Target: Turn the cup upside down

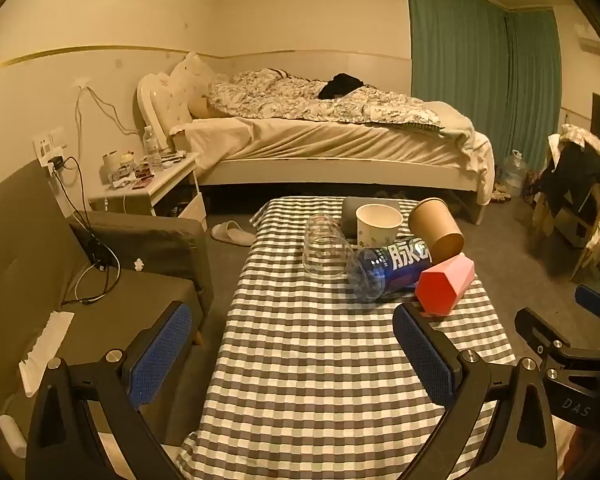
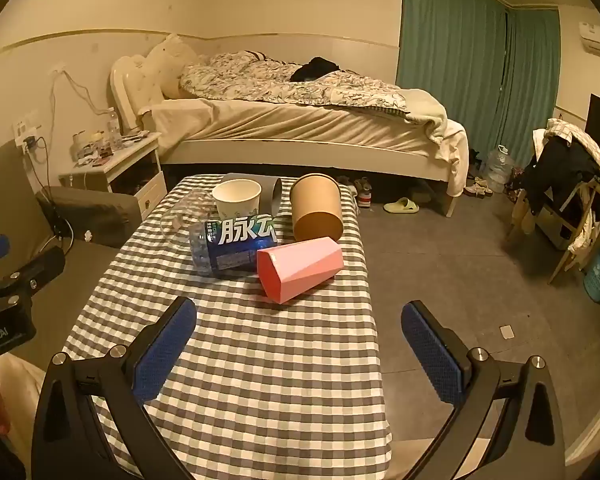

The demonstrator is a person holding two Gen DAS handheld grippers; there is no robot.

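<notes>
Pink faceted plastic cup (image 2: 300,270) is lying on its side on the grey-and-white checked surface (image 2: 260,380), touching a blue-labelled clear plastic bottle (image 2: 236,250) that is also lying down. Behind them a brown paper cup (image 2: 317,208) is lying tipped over, a white paper cup (image 2: 237,198) is standing upright, and a clear glass (image 1: 325,250) is resting near the bottle. Both the left claw (image 1: 292,356) and the right claw (image 2: 299,350) are hovering spread wide, holding nothing.
</notes>
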